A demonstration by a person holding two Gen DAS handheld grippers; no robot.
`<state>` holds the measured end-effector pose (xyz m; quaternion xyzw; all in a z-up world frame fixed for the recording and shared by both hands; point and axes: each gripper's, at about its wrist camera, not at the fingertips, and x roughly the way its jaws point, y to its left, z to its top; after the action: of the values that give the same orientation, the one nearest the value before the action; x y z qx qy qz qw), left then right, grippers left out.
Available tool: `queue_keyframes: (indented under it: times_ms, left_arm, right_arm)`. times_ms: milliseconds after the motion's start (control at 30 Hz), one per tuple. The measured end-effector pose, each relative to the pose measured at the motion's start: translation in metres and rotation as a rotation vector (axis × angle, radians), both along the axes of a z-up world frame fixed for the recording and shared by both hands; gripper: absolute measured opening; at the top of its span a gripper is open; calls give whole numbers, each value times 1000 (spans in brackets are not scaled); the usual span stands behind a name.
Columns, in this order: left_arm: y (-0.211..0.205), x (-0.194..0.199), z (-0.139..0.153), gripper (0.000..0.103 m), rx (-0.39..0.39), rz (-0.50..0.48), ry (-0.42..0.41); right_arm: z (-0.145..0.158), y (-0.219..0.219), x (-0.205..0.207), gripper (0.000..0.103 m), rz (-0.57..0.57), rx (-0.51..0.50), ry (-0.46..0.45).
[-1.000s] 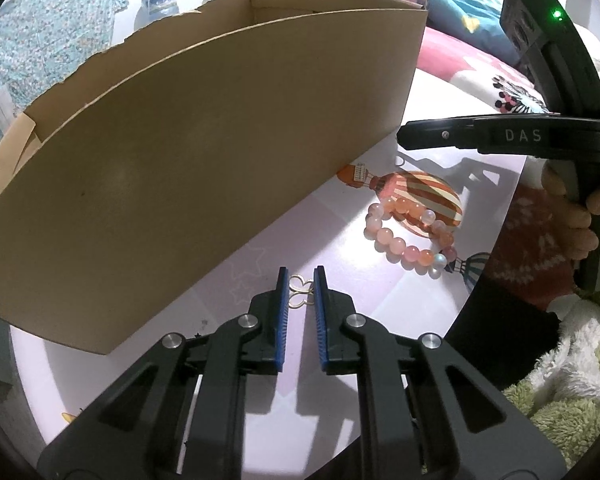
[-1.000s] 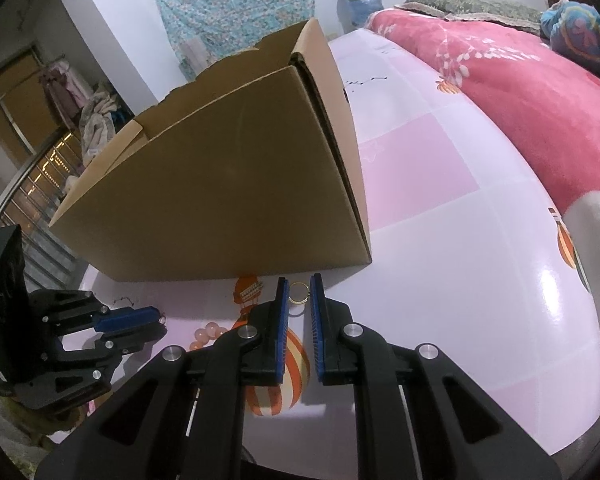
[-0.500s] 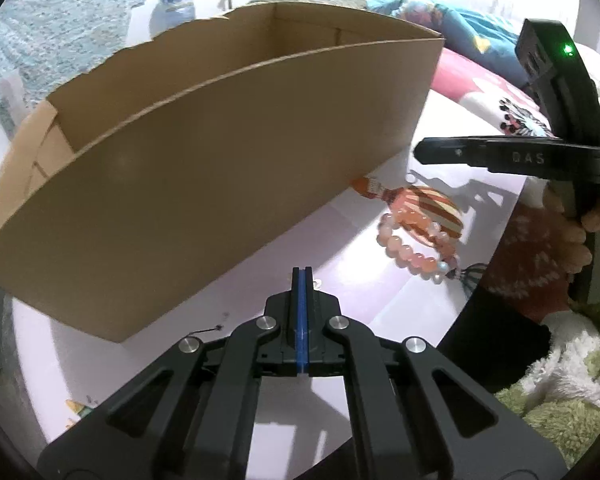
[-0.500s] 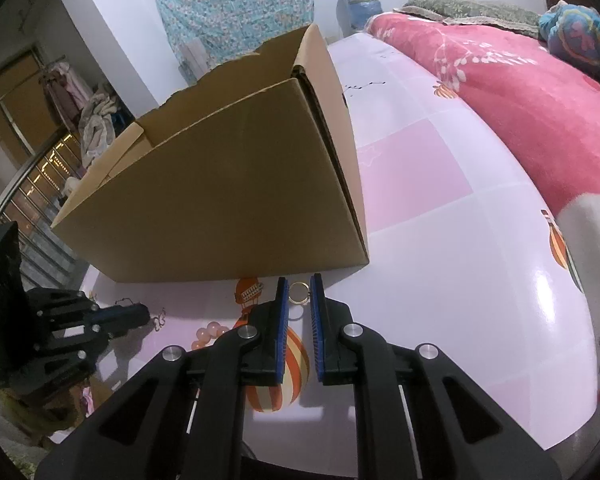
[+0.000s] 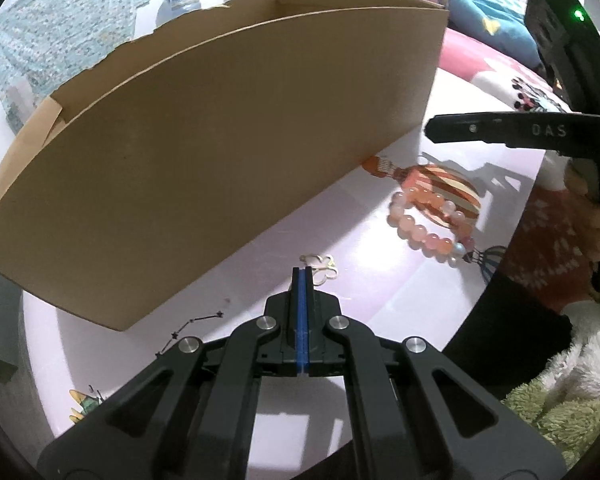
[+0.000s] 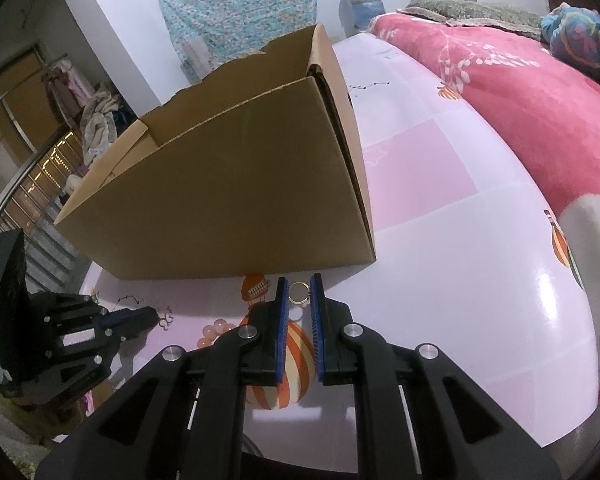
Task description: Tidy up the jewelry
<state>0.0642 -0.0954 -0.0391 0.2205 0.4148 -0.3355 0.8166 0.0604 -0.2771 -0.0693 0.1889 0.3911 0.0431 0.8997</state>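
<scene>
- Pinching a gold earring (image 5: 319, 268), the left gripper (image 5: 302, 276) is fully closed, low over the table (image 5: 340, 216).
- Holding a gold ring (image 6: 299, 293), the right gripper (image 6: 299, 300) is nearly closed.
- Left, by my judgement: both pieces and the bracelet (image 5: 432, 224) go into the box (image 5: 228, 152).

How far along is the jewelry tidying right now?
Done: nothing that shows; the inside of the cardboard box is hidden. In hand: the right gripper fingers pinch a gold ring; the left gripper, shut, seems to pinch a small gold piece. Left: the bead bracelet lies on the table, outside the box.
</scene>
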Motion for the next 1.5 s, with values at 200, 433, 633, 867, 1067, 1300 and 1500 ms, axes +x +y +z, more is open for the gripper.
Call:
queue_keyframes:
  times_ms: [200, 433, 633, 867, 1067, 1300, 1500]
  left_arm:
    - [-3, -6, 1, 0, -48, -26, 53]
    - [1, -5, 7, 27, -85, -45, 32]
    - [0, 1, -1, 39, -29, -131, -5]
    - [1, 18, -2, 31, -47, -219, 48]
    - [-4, 19, -3, 21, -22, -260, 46]
    - [-4, 16, -4, 19, -28, -259, 32]
    - [-2, 12, -5, 19, -36, -245, 13]
  right_arm:
    - [-1, 1, 2, 11, 7, 0, 1]
    - [-2, 1, 3, 11, 6, 0, 4]
    - [-2, 2, 4, 11, 12, 2, 3]
    - [-3, 1, 5, 11, 7, 3, 5]
    - [-4, 1, 5, 11, 4, 1, 8]
    - [-4, 1, 4, 11, 2, -2, 6]
    - [-1, 1, 0, 11, -4, -6, 0]
